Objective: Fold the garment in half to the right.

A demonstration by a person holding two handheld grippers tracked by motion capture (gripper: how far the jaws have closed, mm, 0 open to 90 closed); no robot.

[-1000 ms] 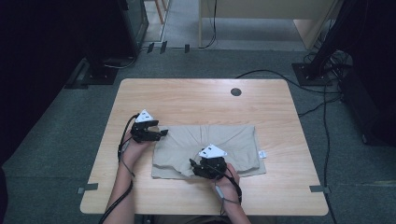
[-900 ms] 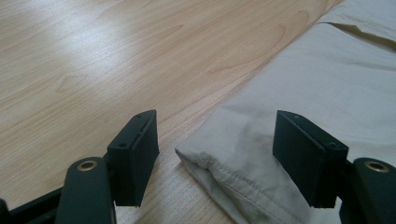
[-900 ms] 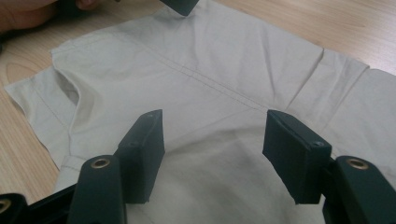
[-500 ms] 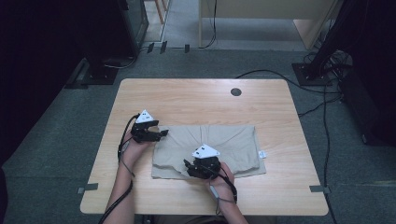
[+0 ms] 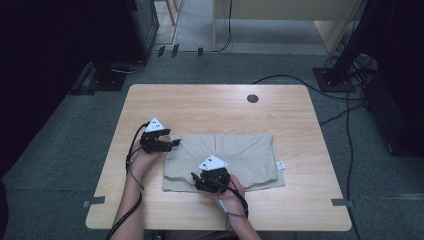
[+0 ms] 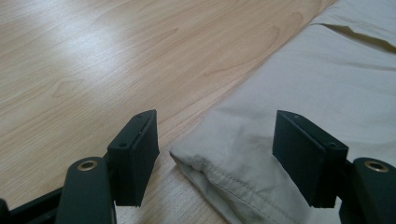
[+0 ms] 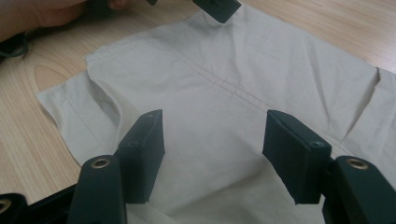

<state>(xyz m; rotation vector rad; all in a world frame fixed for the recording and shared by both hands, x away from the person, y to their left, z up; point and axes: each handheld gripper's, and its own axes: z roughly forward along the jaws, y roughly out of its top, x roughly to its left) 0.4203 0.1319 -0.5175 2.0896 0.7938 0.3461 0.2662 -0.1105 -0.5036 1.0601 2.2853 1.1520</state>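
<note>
From above, the beige cloth (image 5: pixel 235 160) is lying flat on the table (image 5: pixel 210 110); the left gripper (image 5: pixel 170 144) is sitting at its far left corner and the right gripper (image 5: pixel 200 181) over its near edge. In the left gripper view, the jaws are standing open, a hemmed corner (image 6: pixel 210 172) lying between them, untouched. In the right gripper view, the jaws are gaping over flat cloth, pinching nothing.
</note>
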